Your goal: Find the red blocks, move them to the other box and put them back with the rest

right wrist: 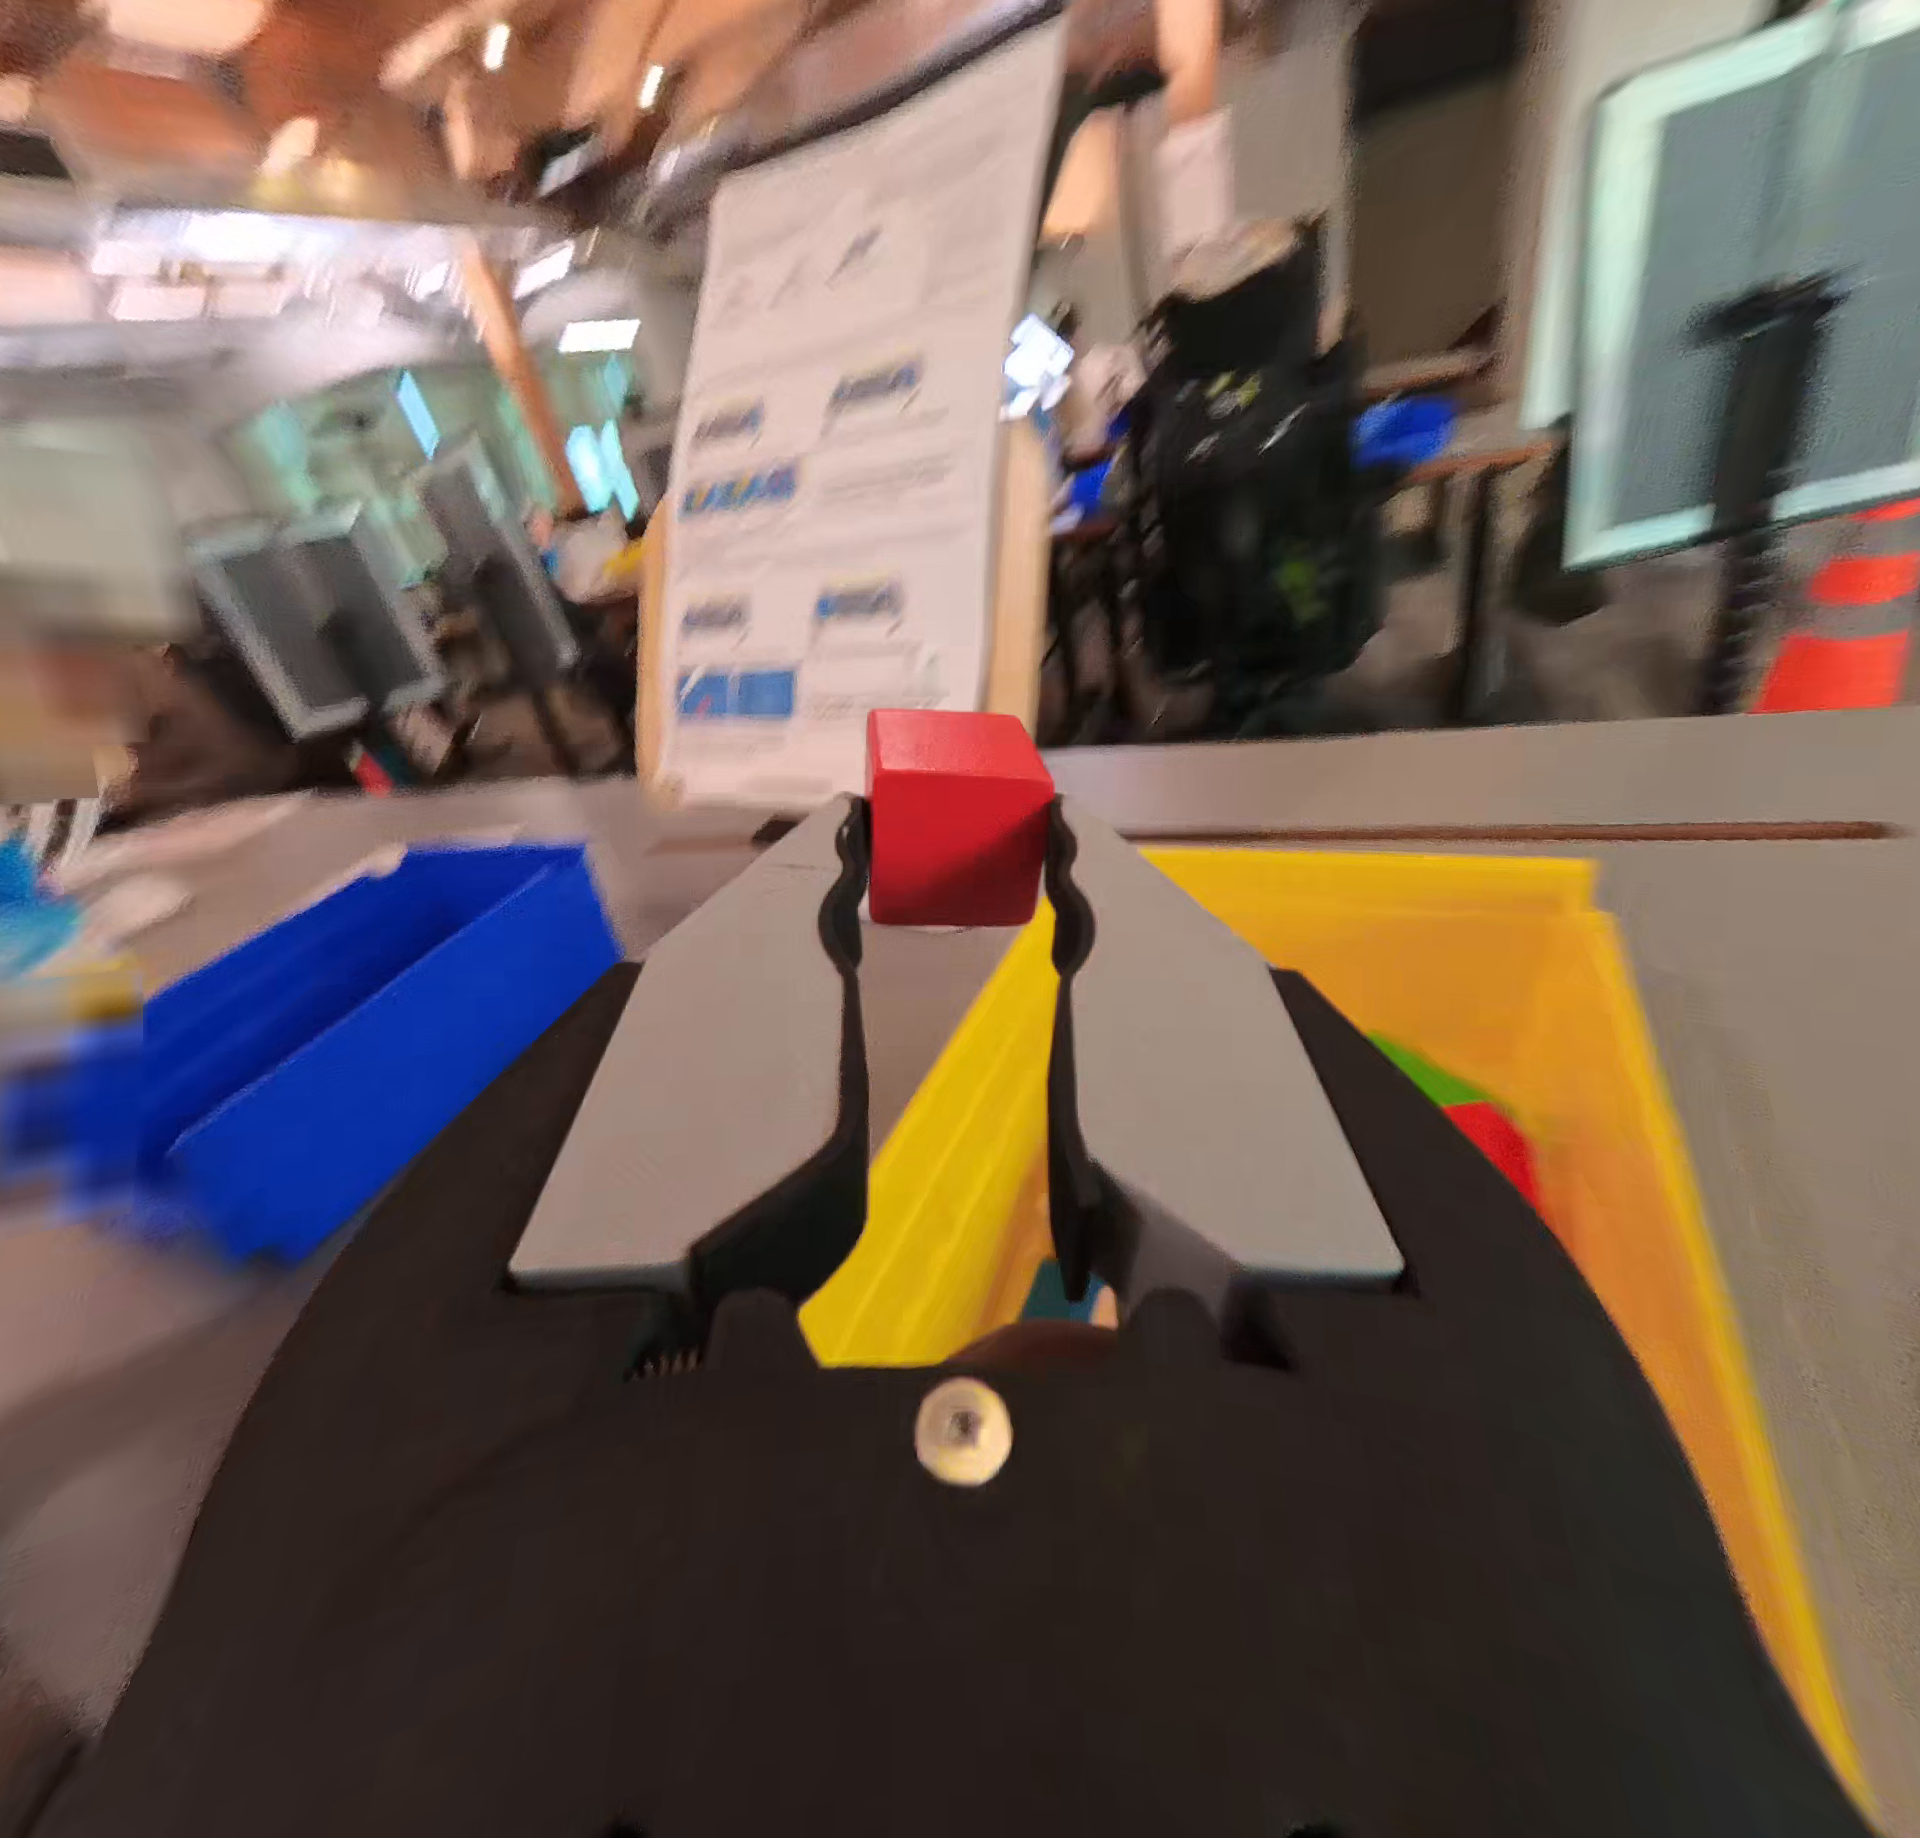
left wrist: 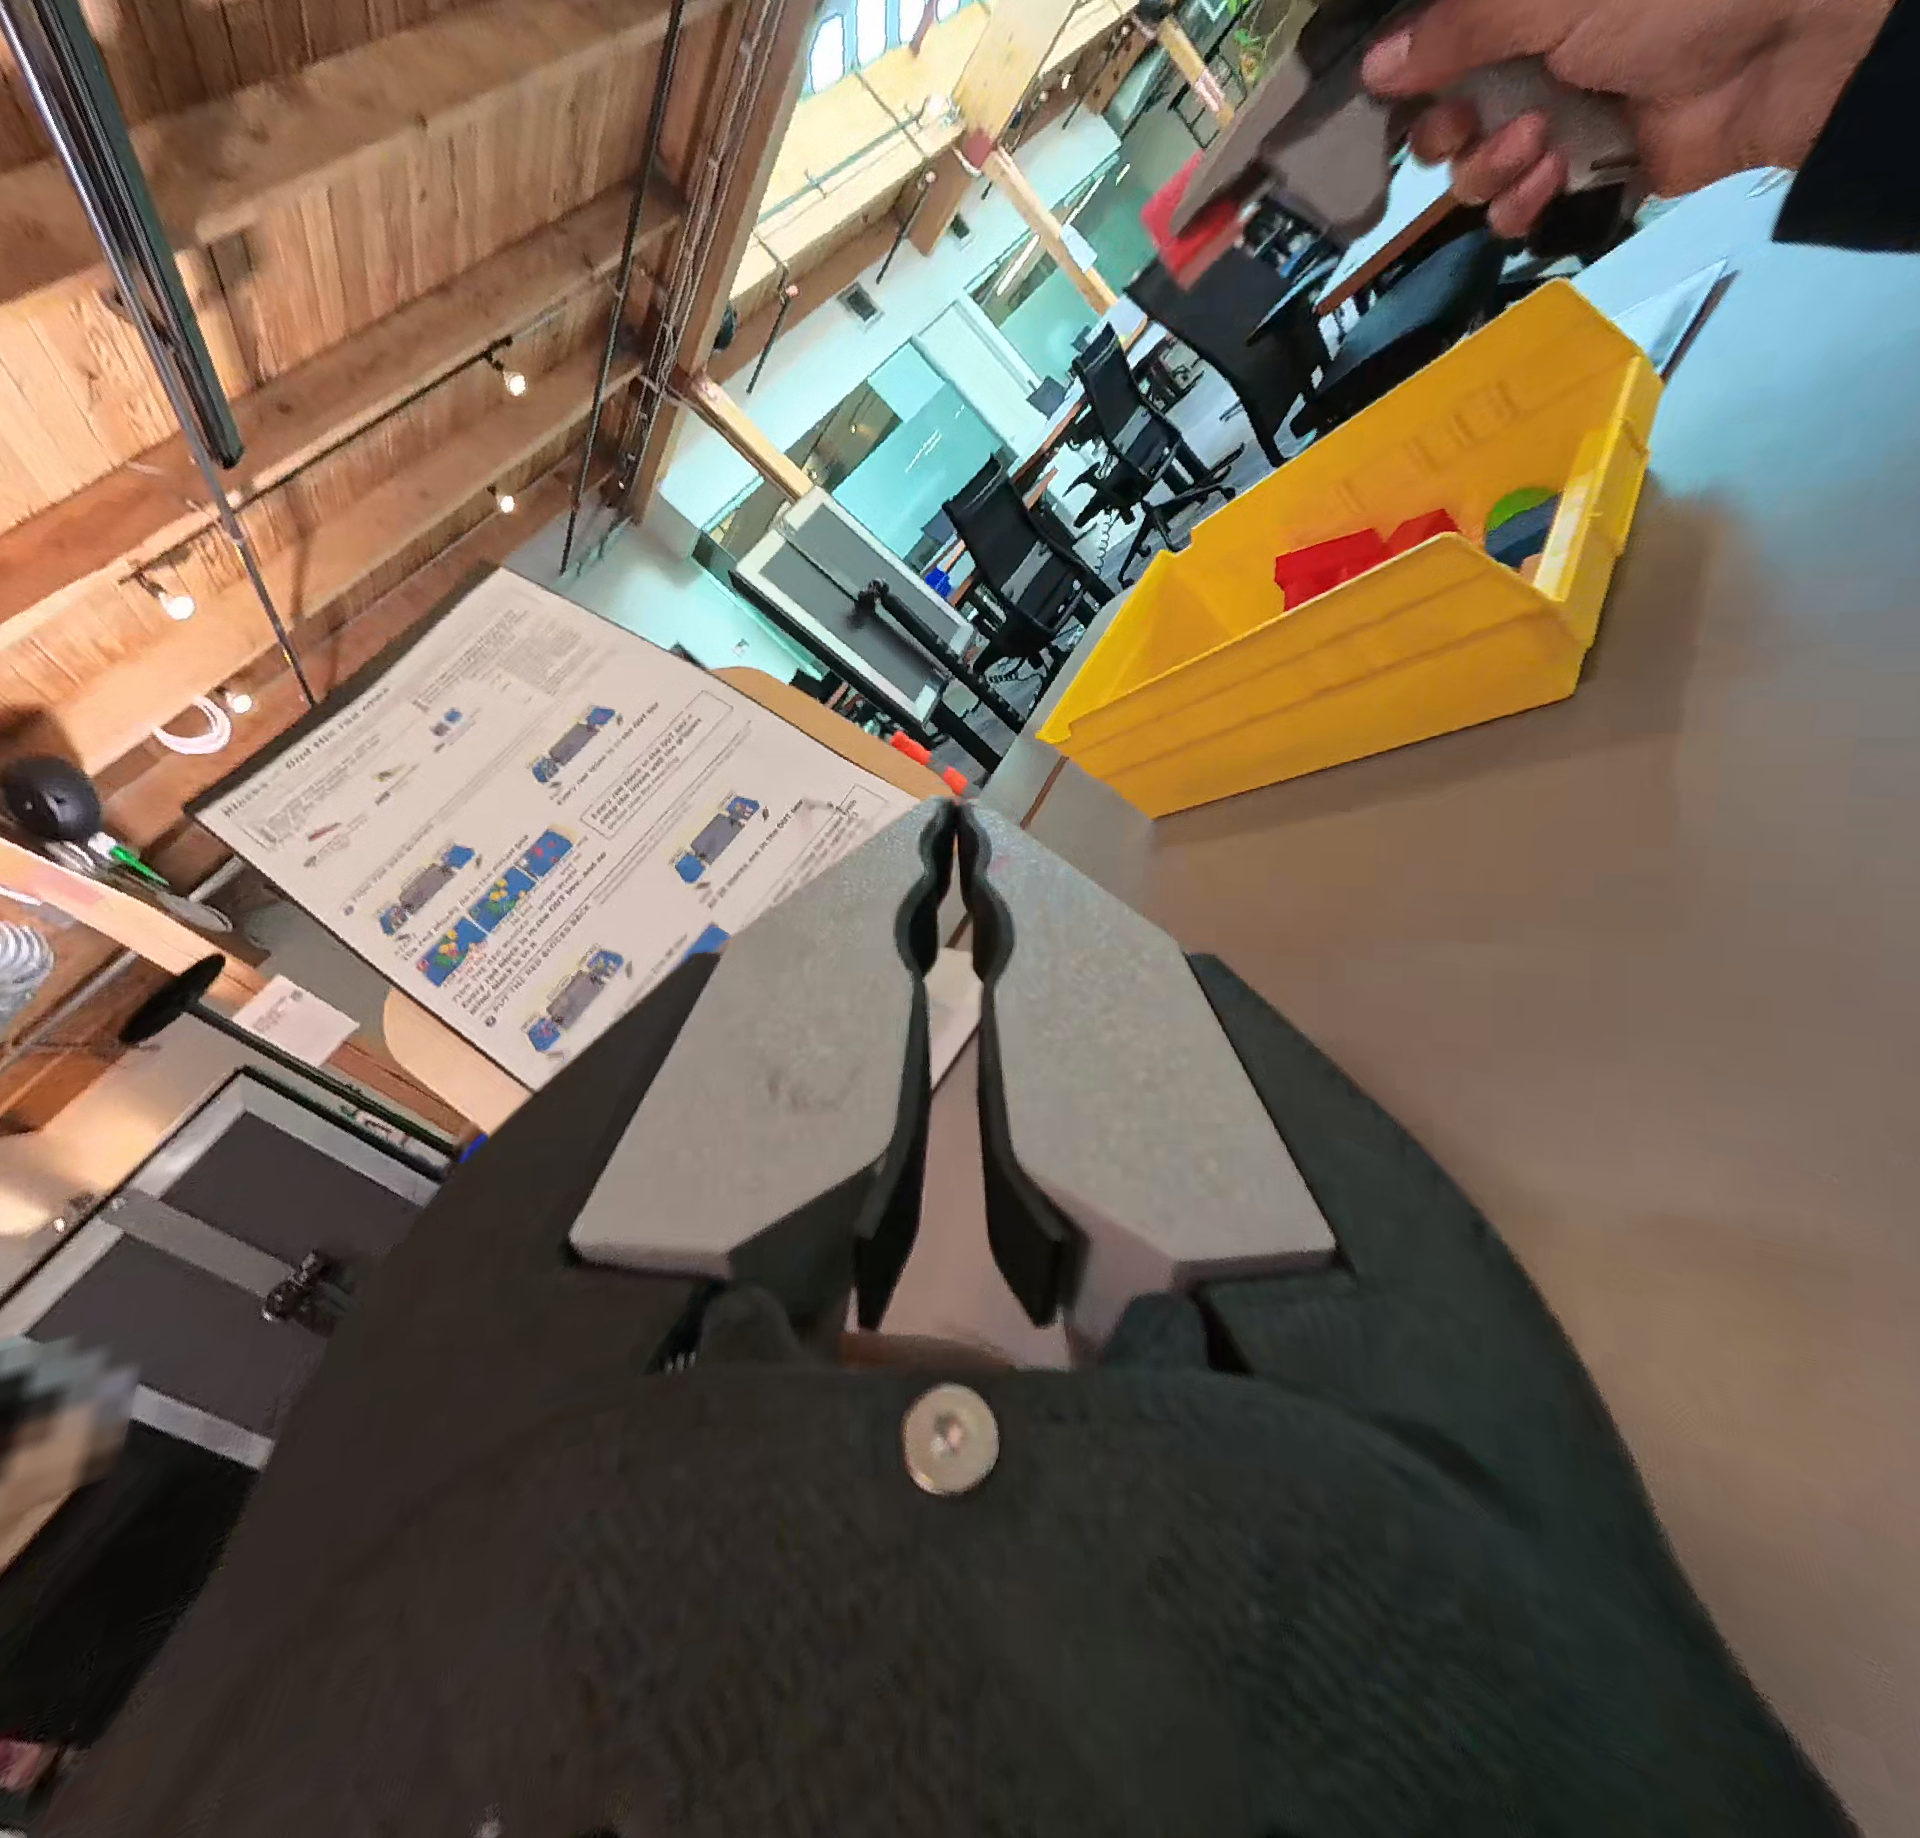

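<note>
My right gripper (right wrist: 954,832) is shut on a red cube (right wrist: 956,832) and holds it in the air above the near left wall of the yellow box (right wrist: 1455,967). A red block (right wrist: 1496,1144) and a green block (right wrist: 1418,1076) lie inside that box. A blue box (right wrist: 343,1019) stands to its left. In the left wrist view my left gripper (left wrist: 958,814) is shut and empty, tilted over the grey table (left wrist: 1558,1061). The yellow box (left wrist: 1382,666) shows there with red blocks (left wrist: 1340,562) and a green one (left wrist: 1522,510) inside. The right gripper (left wrist: 1226,219), held by a hand (left wrist: 1621,53), carries the red cube (left wrist: 1190,230) above it.
A white instruction board (left wrist: 520,832) stands behind the table; it also shows in the right wrist view (right wrist: 842,458). Black office chairs (left wrist: 1101,479) and desks stand beyond the table's far edge. An orange cone (right wrist: 1849,635) stands at the far right.
</note>
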A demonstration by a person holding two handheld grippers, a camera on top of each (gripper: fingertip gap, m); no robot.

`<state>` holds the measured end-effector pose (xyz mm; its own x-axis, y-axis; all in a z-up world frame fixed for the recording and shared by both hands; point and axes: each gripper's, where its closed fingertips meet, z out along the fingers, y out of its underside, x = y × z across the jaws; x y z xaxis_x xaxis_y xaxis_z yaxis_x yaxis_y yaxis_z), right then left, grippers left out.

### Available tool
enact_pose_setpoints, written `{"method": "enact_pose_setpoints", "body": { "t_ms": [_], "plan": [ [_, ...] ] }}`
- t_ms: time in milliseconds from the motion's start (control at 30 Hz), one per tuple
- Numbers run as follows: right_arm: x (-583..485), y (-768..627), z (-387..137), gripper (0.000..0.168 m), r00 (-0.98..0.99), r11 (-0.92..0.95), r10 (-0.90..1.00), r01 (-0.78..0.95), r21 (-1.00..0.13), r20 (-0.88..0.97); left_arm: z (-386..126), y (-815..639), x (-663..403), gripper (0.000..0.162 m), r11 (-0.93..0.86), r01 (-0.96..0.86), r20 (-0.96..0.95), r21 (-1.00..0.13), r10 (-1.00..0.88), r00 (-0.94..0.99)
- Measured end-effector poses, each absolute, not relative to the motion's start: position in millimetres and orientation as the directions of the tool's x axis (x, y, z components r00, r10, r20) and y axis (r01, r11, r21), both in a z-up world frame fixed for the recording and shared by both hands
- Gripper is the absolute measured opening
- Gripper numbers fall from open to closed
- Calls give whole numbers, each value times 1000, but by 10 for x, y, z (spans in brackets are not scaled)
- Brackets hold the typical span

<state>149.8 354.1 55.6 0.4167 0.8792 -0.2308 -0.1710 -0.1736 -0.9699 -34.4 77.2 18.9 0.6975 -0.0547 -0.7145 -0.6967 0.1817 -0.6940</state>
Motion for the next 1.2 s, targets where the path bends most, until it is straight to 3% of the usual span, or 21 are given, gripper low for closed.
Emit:
{"method": "enact_pose_setpoints", "body": {
  "t_ms": [100,200,267,300,367,700,733,867,933,1067,1200],
  "plan": [
    [1608,3821,484,31,521,-115,830,-192,-975,-201,121,874,-465,0,110,-668,-675,-736,-50,736],
    [1225,4030,-13,32,560,-187,814,-5,-982,-158,-12,980,-685,0,-13,-630,-630,-776,-26,776],
    [1011,4099,-405,55,545,-287,820,122,-950,-178,-124,1004,-853,0,-101,-583,-584,-806,-20,811],
    [957,4074,-459,49,514,-301,836,133,-944,-194,-196,1001,-912,1,-141,-552,-553,-822,-38,832],
    [975,4024,-337,37,476,-284,853,85,-955,-212,-291,987,-1082,0,-219,-466,-473,-857,-23,881],
    [1307,3723,243,39,424,-206,881,-50,-977,-208,-167,820,-1840,0,-242,-200,-220,-950,60,974],
    [1297,3680,271,39,420,-194,886,-47,-980,-196,-198,828,-1936,10,-269,-188,-207,-945,42,978],
    [1185,3418,369,39,366,-164,916,-34,-986,-165,-542,908,-2311,33,-473,-247,-232,-846,-91,968],
    [1103,3269,420,40,330,-149,932,-29,-988,-150,-841,918,-2336,37,-577,-290,-181,-763,-240,954],
    [929,3046,433,40,288,-123,951,2,-992,-117,-1326,985,-2435,44,-742,-248,-19,-622,-303,953],
    [788,2932,335,43,279,-94,958,70,-993,-71,-1683,1009,-2461,47,-808,-313,-23,-498,-349,937]
  ]
}}
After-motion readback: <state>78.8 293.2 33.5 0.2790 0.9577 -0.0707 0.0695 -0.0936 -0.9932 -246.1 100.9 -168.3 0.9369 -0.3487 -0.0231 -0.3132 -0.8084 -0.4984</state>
